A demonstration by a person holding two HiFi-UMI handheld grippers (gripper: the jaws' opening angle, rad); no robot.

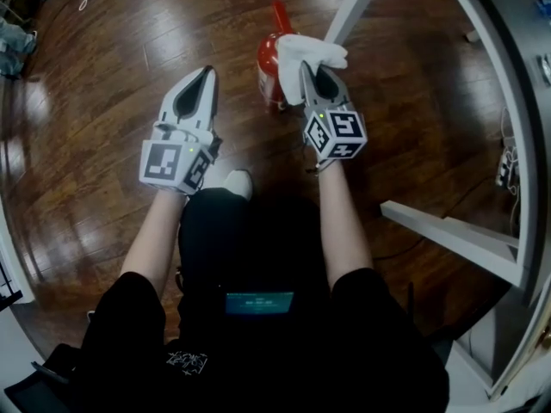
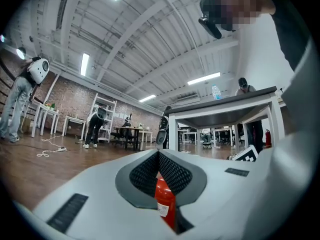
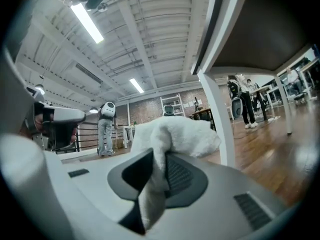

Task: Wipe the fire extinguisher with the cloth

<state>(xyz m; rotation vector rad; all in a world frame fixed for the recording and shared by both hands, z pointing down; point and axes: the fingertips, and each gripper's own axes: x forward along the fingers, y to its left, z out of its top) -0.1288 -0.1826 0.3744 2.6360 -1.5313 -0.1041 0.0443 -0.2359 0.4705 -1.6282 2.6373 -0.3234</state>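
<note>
Standing on the wooden floor (image 1: 112,67) toward 12 o'clock in the head view, the red fire extinguisher (image 1: 269,69) has its top end pointing away from the person. The white cloth (image 1: 312,54) lies against its 3 o'clock side and bunches over the upper part of the body, so contact looks made. The right hand-held gripper (image 1: 317,77) is clamped on that cloth. In the right gripper view a thick fold (image 3: 175,134) spills out past the pads and a strip runs back between the jaws.

The left hand-held gripper (image 1: 207,74) hangs at 9 o'clock of the extinguisher, apart from it. Its jaws are pressed together at the tip and hold nothing; the red cylinder (image 2: 165,199) only shows through the slot behind the pads. A white table leg (image 1: 353,3) rises at about 1 o'clock, just beyond the cloth.

To wipe well, I judge the loose fold should lead, not the hard jaw tips. Strokes should run along the body with light pressure, since a sideways push toward 9 o'clock could tip the unsupported cylinder. The free gripper could steady it from that side. The right one needs to stay clear of the table leg.
</note>
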